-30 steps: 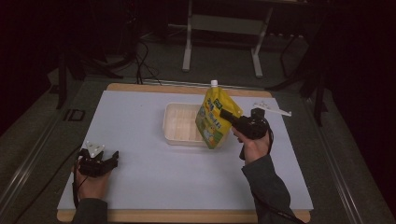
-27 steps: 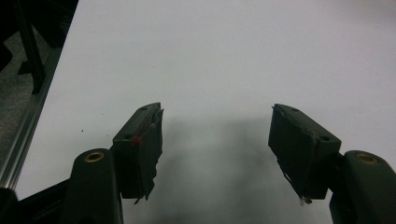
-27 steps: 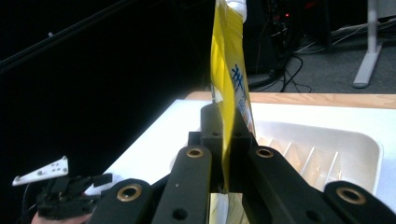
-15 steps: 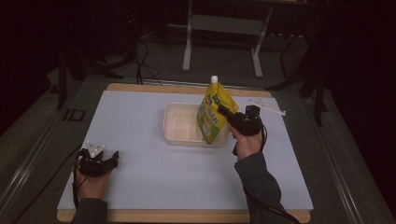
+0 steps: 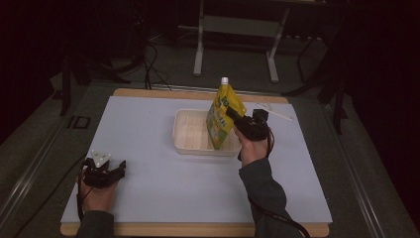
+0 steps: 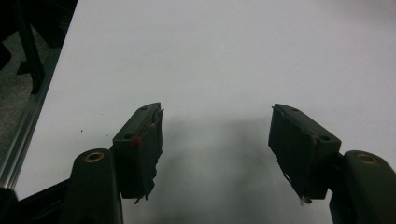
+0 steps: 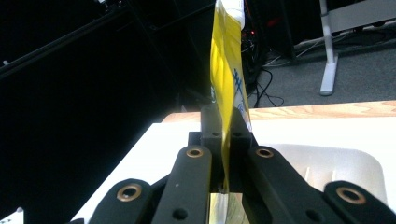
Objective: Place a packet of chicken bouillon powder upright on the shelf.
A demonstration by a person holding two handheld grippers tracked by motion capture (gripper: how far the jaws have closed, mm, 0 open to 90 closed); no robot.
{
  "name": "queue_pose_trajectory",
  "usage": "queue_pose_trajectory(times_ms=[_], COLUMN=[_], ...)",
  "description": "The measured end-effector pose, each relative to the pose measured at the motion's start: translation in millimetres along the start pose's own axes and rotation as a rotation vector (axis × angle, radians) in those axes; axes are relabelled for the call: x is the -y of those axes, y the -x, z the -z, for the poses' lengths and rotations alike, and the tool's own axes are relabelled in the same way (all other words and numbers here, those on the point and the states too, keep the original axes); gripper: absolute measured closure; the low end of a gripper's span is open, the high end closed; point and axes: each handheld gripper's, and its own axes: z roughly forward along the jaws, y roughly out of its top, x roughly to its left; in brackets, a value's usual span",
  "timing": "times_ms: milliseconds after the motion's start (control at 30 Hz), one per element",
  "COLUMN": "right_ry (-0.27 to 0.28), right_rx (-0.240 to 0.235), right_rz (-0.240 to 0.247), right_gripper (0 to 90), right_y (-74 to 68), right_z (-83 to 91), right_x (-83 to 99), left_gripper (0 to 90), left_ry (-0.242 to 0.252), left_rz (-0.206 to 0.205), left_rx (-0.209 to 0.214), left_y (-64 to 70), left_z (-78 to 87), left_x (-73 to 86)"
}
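My right forearm reaches up the table's right half, sleeve angled inward, and my right hand (image 5: 250, 148) lifts the right gripper (image 5: 233, 117) level with the middle of the yellow pouch (image 5: 223, 116). My left hand (image 5: 96, 196) rests low at the near left corner, with the left gripper (image 5: 120, 167) pointing toward the table's middle just above the sheet.

The table (image 5: 148, 148) is covered in a pale, bluish-white sheet with a wooden edge showing at the far and near sides. Beyond it the room is dark: grey floor, loose cables, and the legs of a metal stand (image 5: 200, 44).

The right gripper is clamped on the pouch: in the right gripper view its jaws close flat against both faces of the pouch's thin edge (image 7: 226, 102), which rises straight up between them to a white cap. In the high view the pouch stands upright, its lower end inside the white tray (image 5: 190, 134) at the tray's right end. The left gripper's jaws stand wide apart over bare sheet, holding nothing, well apart from the tray and pouch.
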Motion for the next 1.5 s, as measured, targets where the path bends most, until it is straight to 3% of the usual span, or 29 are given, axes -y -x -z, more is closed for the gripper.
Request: queue_pose_trajectory(times_ms=[633,967,1500], right_ry=[0.025,0.03,0.057], right_rx=[0.078,0.051,0.037], right_rz=[-0.01,-0.013,-0.005], right_gripper=[90.0,90.0,90.0], right_y=[-6.0,-13.8,-10.7], right_z=[-14.9,-25.2,-37.2], right_x=[4.7,8.7,22.4], left_gripper=[34.8,34.8,34.7], left_ry=[0.002,0.002,0.002], left_rz=[0.002,0.002,0.002], left_rx=[0.0,0.001,0.002], left_y=[0.0,-0.2,-0.2], left_z=[0.1,0.1,0.5], left_x=[0.1,0.1,0.2])
